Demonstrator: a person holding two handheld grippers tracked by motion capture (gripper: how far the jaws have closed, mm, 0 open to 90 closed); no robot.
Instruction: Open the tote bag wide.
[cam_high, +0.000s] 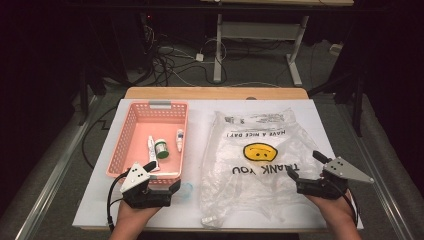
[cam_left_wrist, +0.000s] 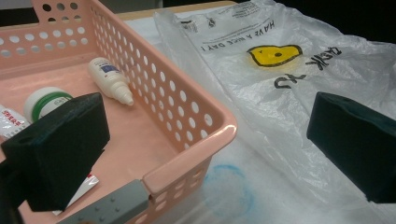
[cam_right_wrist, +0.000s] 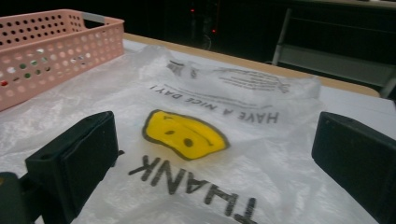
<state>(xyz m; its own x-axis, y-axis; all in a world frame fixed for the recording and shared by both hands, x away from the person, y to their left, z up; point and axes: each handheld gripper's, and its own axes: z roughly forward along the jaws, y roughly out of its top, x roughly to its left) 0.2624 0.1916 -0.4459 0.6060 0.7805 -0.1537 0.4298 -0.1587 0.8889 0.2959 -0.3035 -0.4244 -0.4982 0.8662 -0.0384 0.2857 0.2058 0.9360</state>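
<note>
A pink perforated basket (cam_high: 131, 131) lies on the left of the white-covered table. In it are a white tube (cam_high: 151, 147), a green-banded jar (cam_high: 161, 149) and a small white dropper bottle (cam_high: 179, 140). A clear plastic bag (cam_high: 270, 190) with a yellow smiley and "THANK YOU" print lies flat to the right. My left gripper (cam_high: 162, 175) is open and straddles the basket's near right corner (cam_left_wrist: 219, 133), with the jar (cam_left_wrist: 44, 100) and bottle (cam_left_wrist: 109, 79) beyond its left jaw. My right gripper (cam_high: 305, 164) is open, low over the bag (cam_right_wrist: 261, 154) near the smiley (cam_right_wrist: 184, 133).
A faint bluish ring (cam_left_wrist: 229, 191) shows at the bag's left edge, just in front of the basket. The white sheet (cam_high: 100, 200) covers the wooden table (cam_high: 215, 93). Cables and a desk frame (cam_high: 260, 45) stand on the floor behind.
</note>
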